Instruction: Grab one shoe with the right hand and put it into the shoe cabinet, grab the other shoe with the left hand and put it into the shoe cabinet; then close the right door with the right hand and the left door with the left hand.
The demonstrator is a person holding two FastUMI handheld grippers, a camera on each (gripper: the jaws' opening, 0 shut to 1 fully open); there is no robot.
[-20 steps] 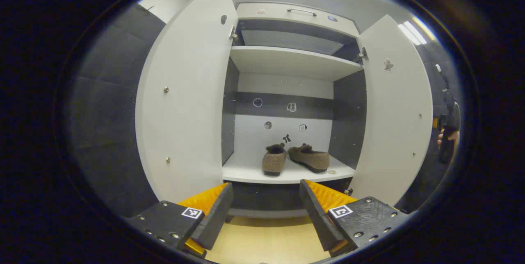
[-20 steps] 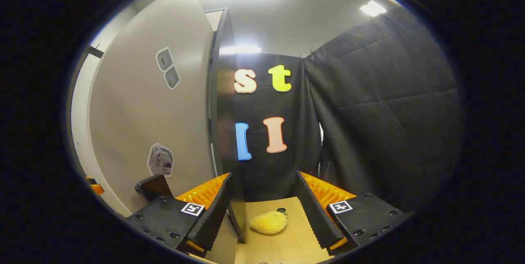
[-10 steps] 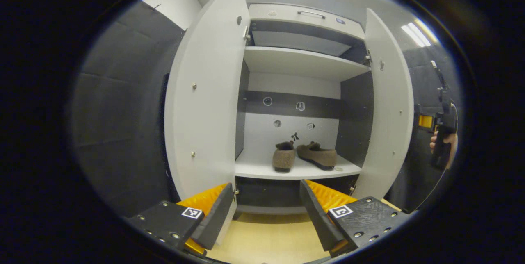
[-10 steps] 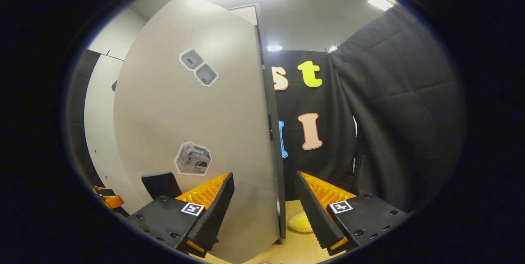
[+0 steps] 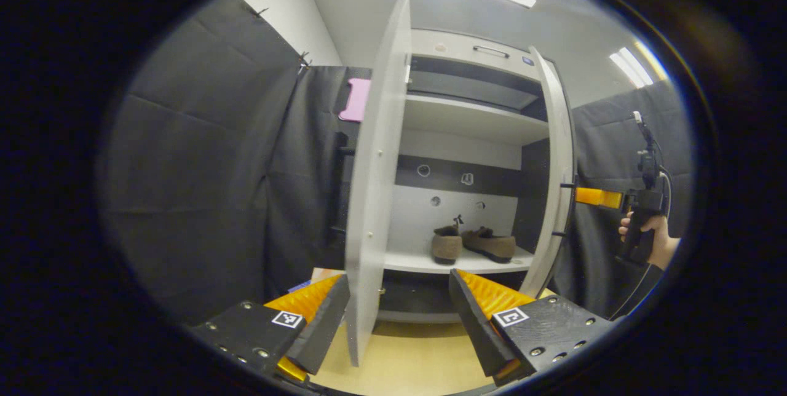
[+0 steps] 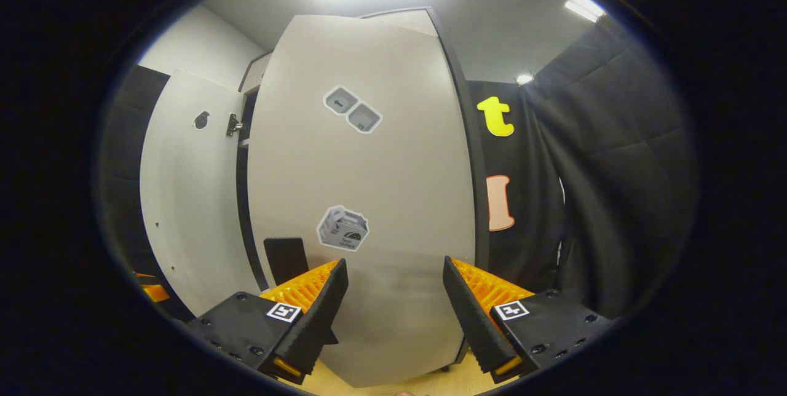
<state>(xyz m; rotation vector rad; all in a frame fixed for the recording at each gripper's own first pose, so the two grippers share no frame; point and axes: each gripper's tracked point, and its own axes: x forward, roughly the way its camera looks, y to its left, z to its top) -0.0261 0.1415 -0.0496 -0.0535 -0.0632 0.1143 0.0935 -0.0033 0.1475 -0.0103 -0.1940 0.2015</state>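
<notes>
In the left gripper view, we find the left gripper (image 5: 398, 316) with its jaws wide apart and holding nothing. The left door (image 5: 375, 187) of the cabinet (image 5: 473, 119) stands edge-on to us, its lower edge rising between the two fingers; we cannot tell whether either finger touches it. Past it the cabinet is open. Both shoes (image 5: 473, 243) sit side by side on the lower shelf (image 5: 418, 261), toward its right end, touching or nearly so. The right door (image 5: 553, 174) is swung partway in, also seen nearly edge-on. Beyond it, at the right, a hand (image 5: 645, 233) holds the right gripper (image 5: 575, 196), whose orange finger meets the door's outer face at about mid height. The floor (image 5: 406, 359) below is pale wood.

In the right gripper view, we find the right gripper's jaws wide apart with nothing gripped. The right door's outer face (image 6: 363, 199) fills the space ahead of the fingers, close to them; it carries stickers (image 6: 343, 229). We cannot tell from this view whether the fingertips touch it. To its left we see the left door (image 6: 184, 199), open, with a hinge (image 6: 232, 124) near its top.
</notes>
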